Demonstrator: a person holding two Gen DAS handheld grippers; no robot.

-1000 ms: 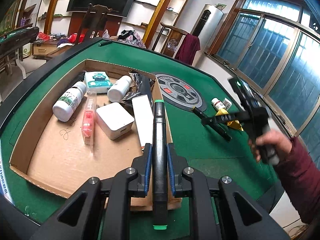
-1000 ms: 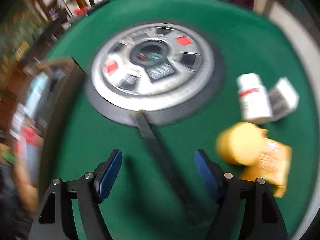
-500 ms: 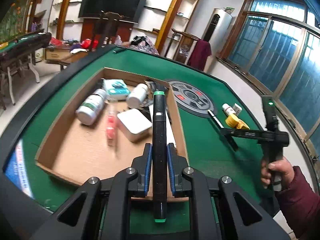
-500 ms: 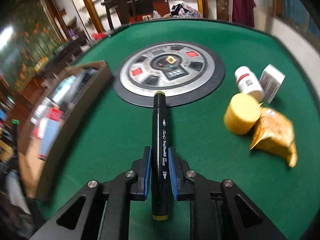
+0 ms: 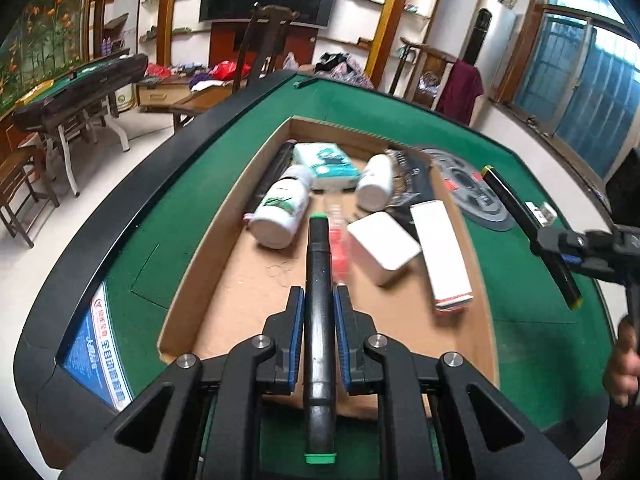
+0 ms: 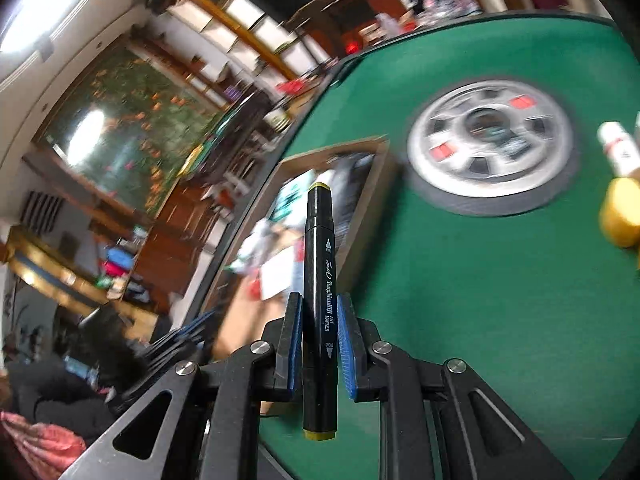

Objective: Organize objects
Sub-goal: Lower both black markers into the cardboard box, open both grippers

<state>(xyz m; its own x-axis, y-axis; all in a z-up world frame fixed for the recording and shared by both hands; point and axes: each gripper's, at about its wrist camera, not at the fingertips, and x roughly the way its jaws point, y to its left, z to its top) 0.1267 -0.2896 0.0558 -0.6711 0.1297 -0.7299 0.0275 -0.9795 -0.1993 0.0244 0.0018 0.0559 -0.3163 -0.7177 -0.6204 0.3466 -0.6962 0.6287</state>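
Basically two markers in the air, both headed for the cardboard box [image 5: 192, 276] on the green tabletop [image 5: 532, 344].

Risks as I judge them:
- Both pens are gripped near the tail end, long nose sticking out front. Any fast swing could lever one out of the pads.
- The right wrist view is heavily blurred, so that hand looks to be swinging fast. Yellow-capped marker [image 6: 318, 300] could clip the box's near wall or the left rig if both converge on the same spot.
- Box is already crowded toward the far end: white bottles [image 5: 282, 210], tissue pack [image 5: 326, 162], white block [image 5: 384, 246], long white carton [image 5: 442, 252]. A round pen dropped on top of those probably rolls or knocks the bottle.

Left tongs [image 5: 318, 336]: clamped tight on the green-capped marker [image 5: 319, 292], pads flush on the barrel, held over the box's bare near part.

Right tongs [image 6: 318, 344]: also clamped on its marker mid-barrel, over the felt just beside the box, nose pointing at it. Yellow cylinder [image 6: 622, 212] and small bottle [image 6: 618, 148] remain out on the felt, not yet sorted.
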